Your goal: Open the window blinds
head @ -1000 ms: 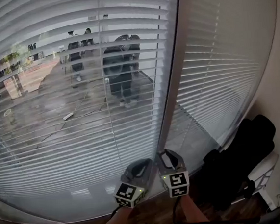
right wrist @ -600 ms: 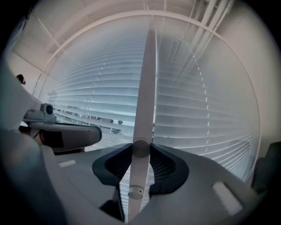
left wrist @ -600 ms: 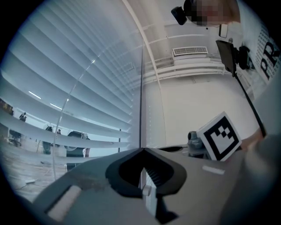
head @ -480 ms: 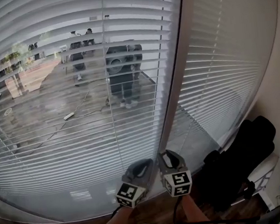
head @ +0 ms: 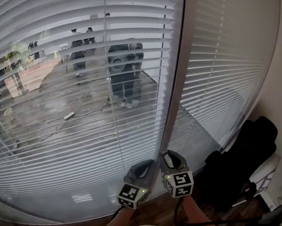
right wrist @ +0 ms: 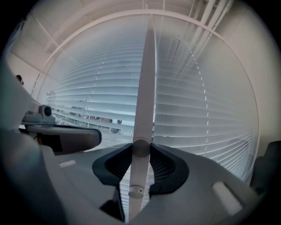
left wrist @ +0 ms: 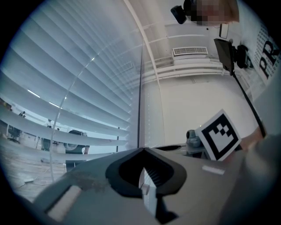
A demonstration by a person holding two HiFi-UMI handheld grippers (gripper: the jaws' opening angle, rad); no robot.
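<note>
Well, the window blinds [head: 81, 115] are thin, glossy white slats. On the wide left pane they are tilted part-way, so the shiny floor beyond shows in stripes; on the narrow right pane they lie flatter. Their smooth, round white wand [right wrist: 147, 88] hangs by the white post [head: 177, 81] between the panes. The right hand-held gripper [right wrist: 141, 148], matt grey with ribbed black pads, is clamped on its lower end. The left hand-held gripper [left wrist: 142, 150] sits just beside it, tips together, seemingly on nothing. Each carries a black-and-white marker cube [head: 180, 183]. Black letters "PR" [left wrist: 268, 63] show on a white surface.
</note>
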